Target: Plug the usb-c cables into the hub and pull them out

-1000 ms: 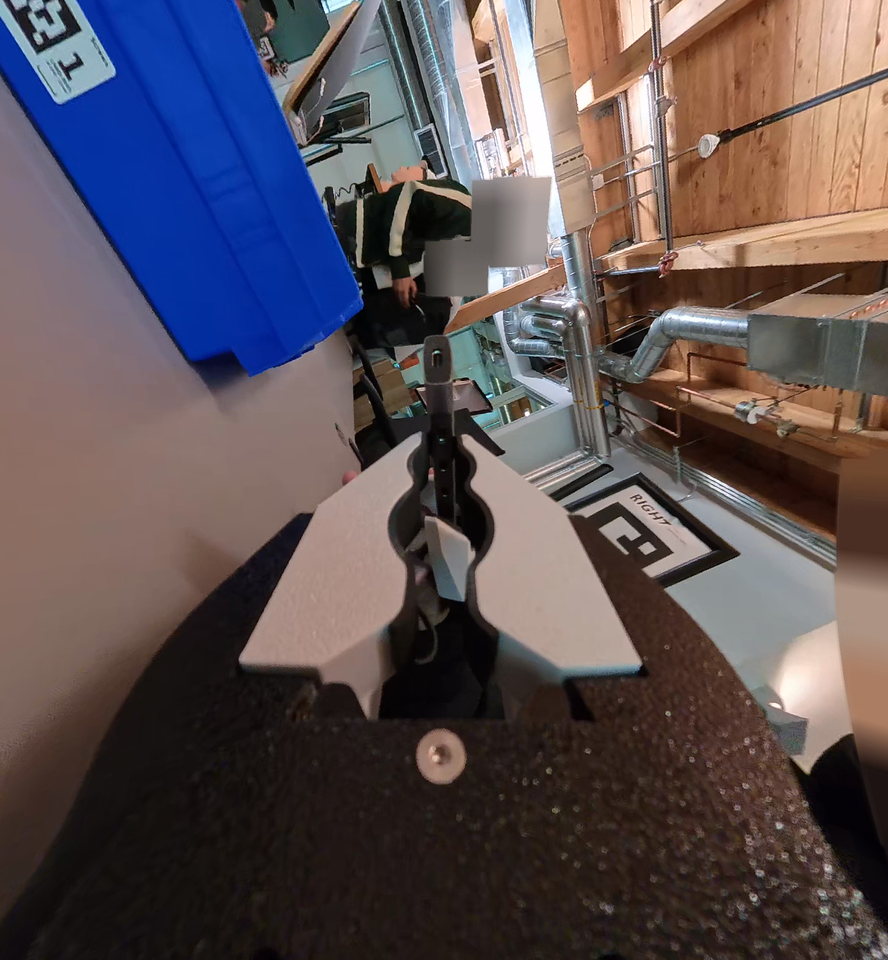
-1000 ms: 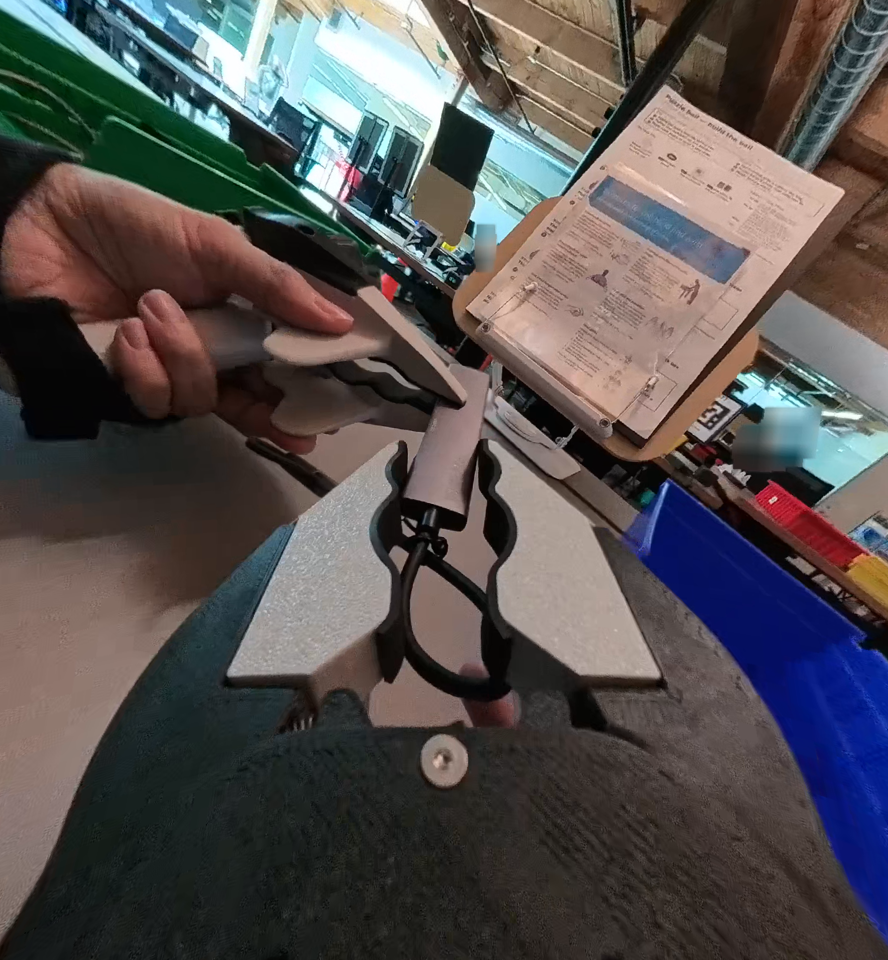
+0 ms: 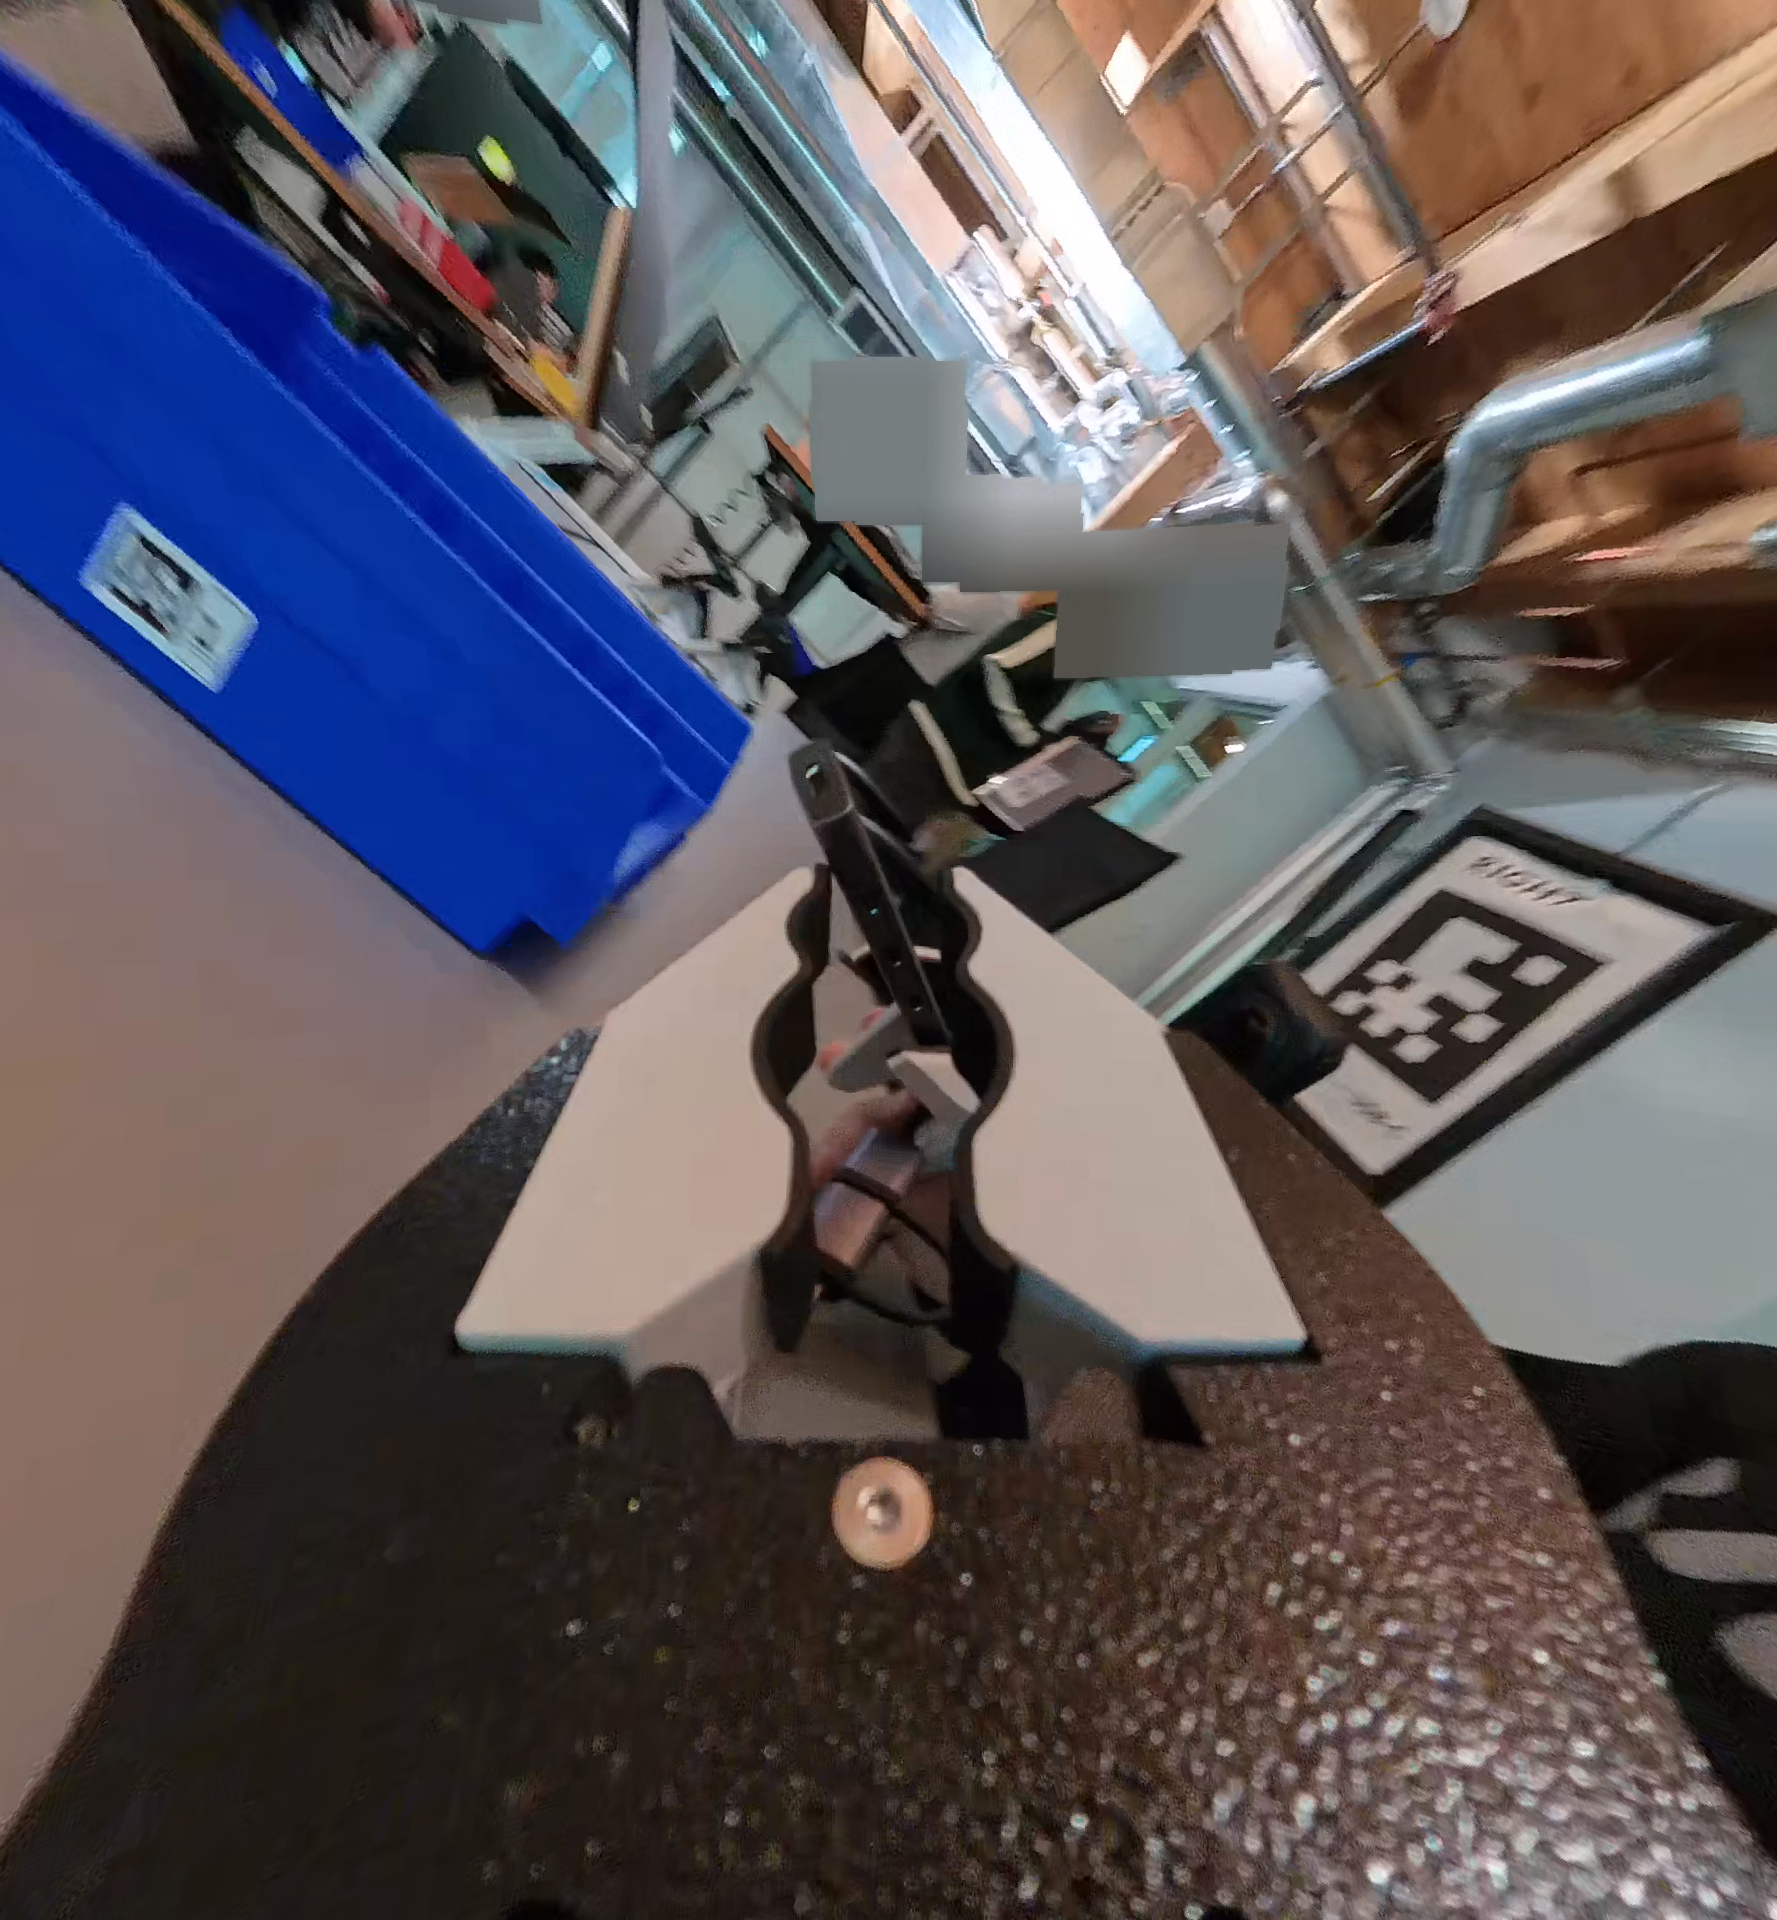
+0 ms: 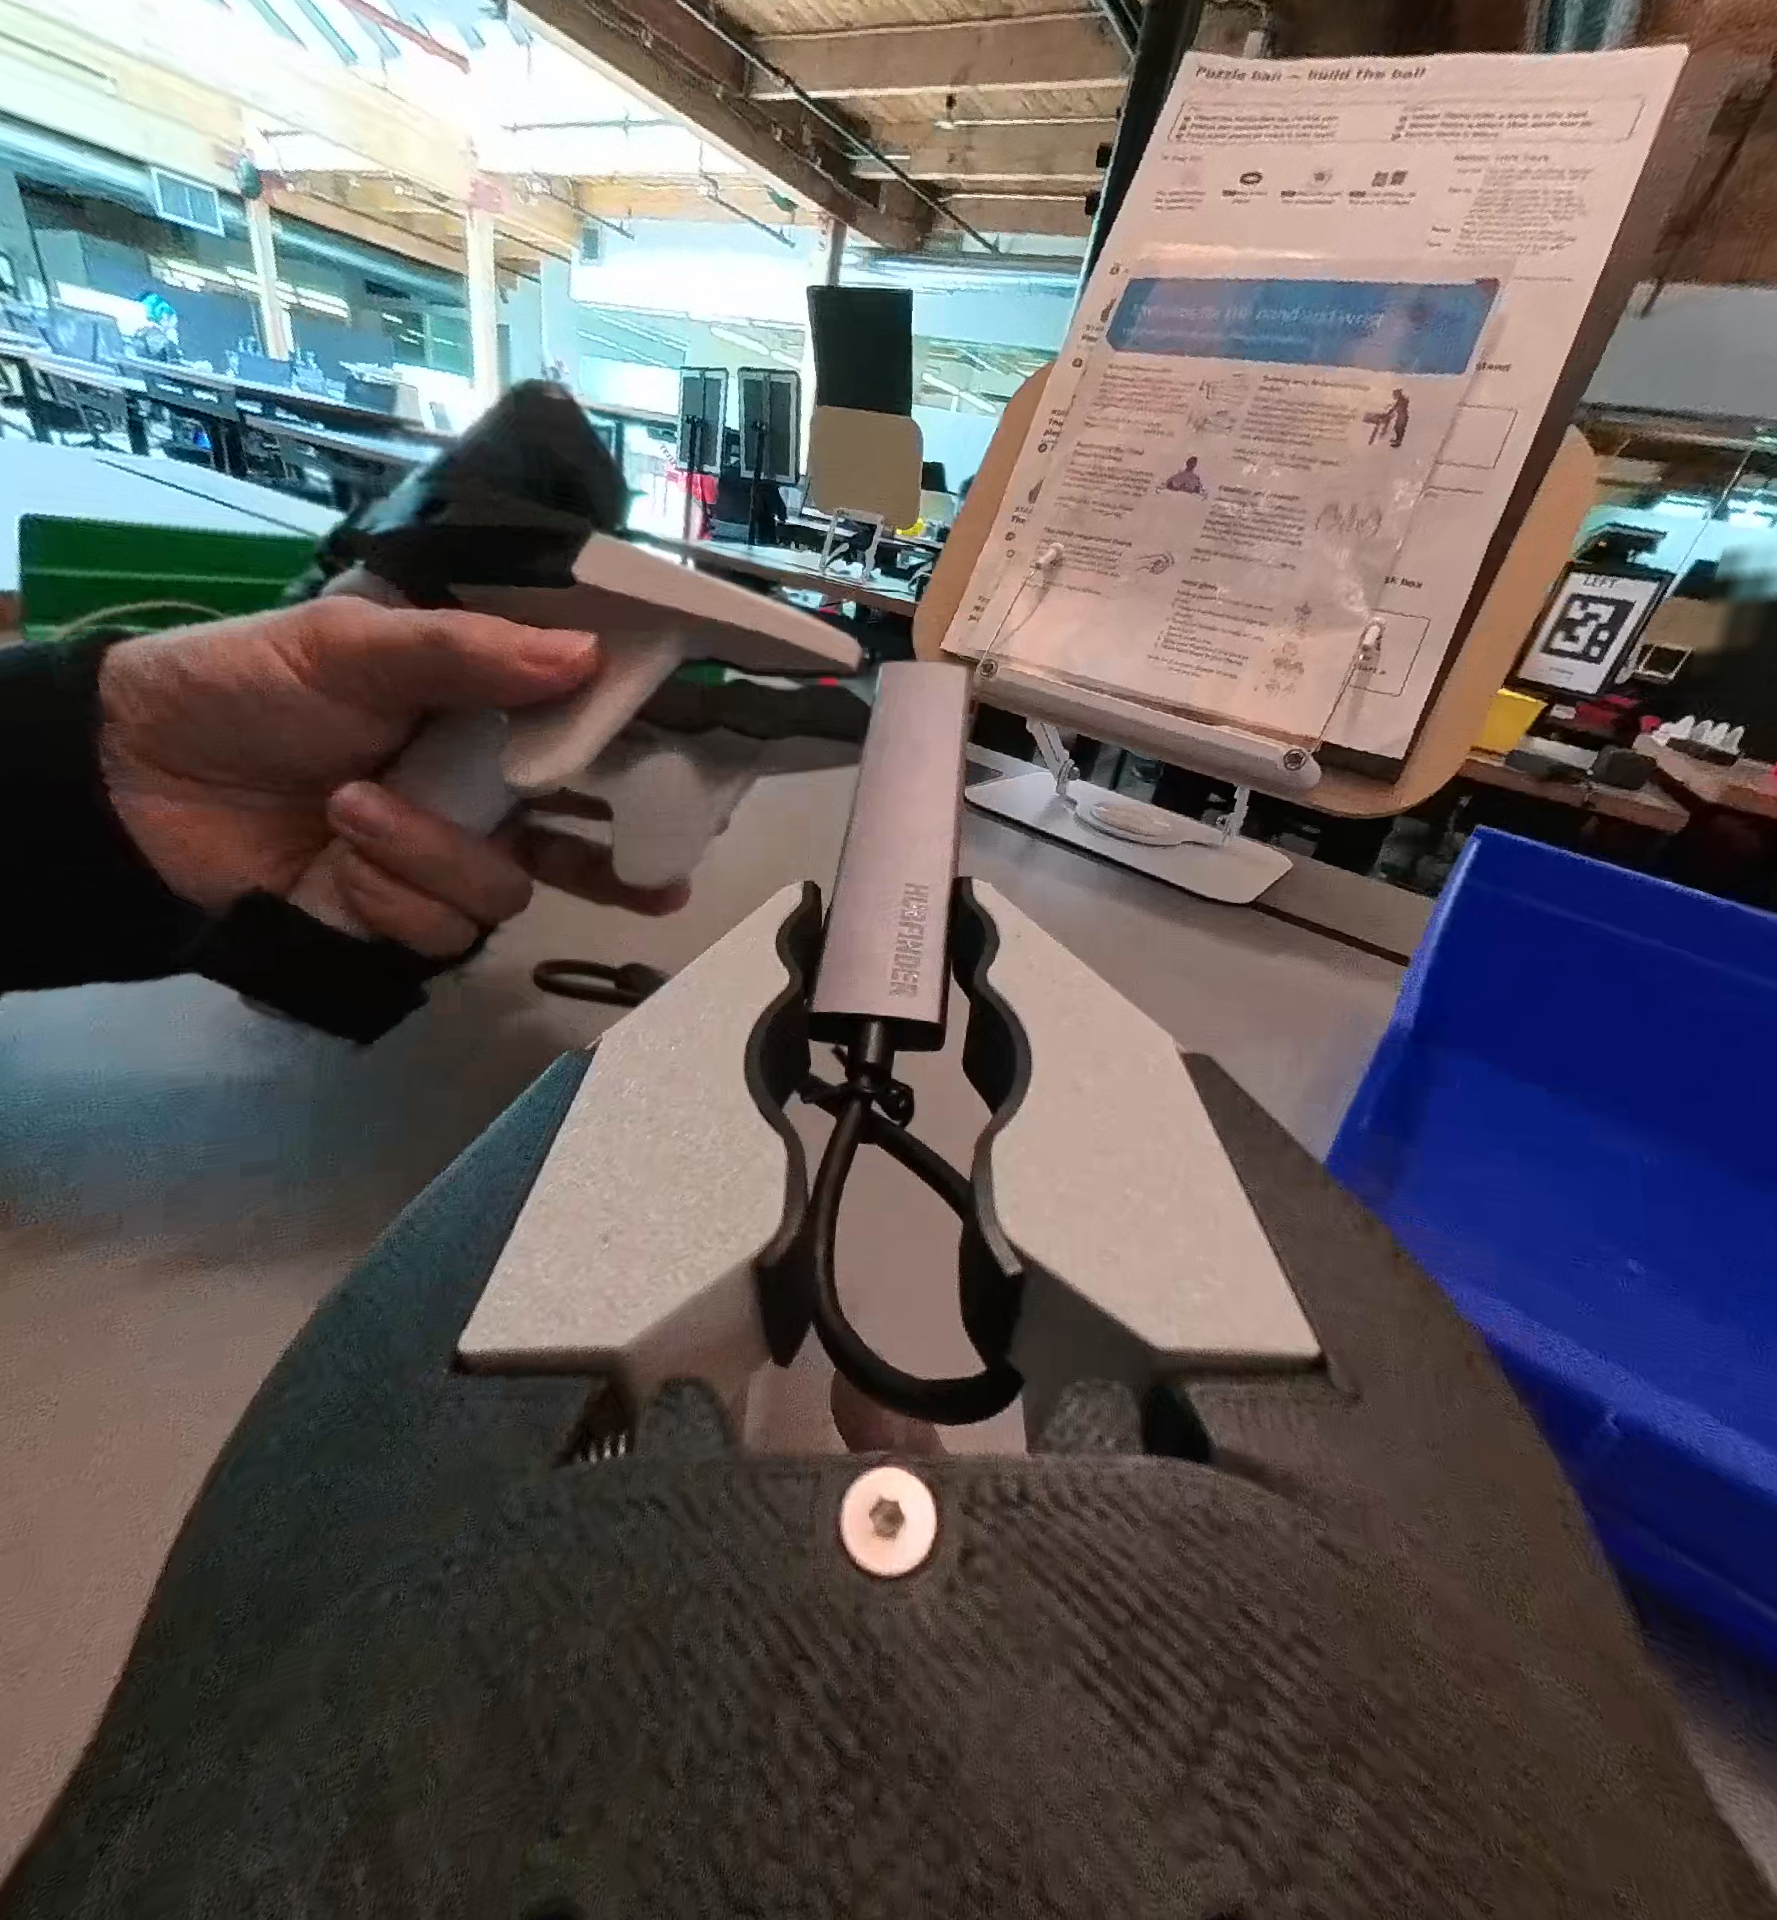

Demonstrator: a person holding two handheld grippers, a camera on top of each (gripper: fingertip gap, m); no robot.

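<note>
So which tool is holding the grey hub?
The right tool: the hub is squeezed between its fingers. The left tool holds nothing.

Bright daylight, seemingly motion-blurred edges

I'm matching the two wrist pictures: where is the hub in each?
Left wrist view: the hub stands edge-on at centre, a thin dark bar.
Right wrist view: the hub is at centre, flat side showing, clamped in the near tongs.
Shared landmark: the blue bin.

Writing on: grey hub (image 4: pixel 889 883) side; instruction sheet (image 4: pixel 1289 416) on far stand; square-code signs (image 3: pixel 1455 997) (image 4: pixel 1596 639); label (image 3: pixel 167 597) on blue bin (image 3: pixel 344 582).
</note>
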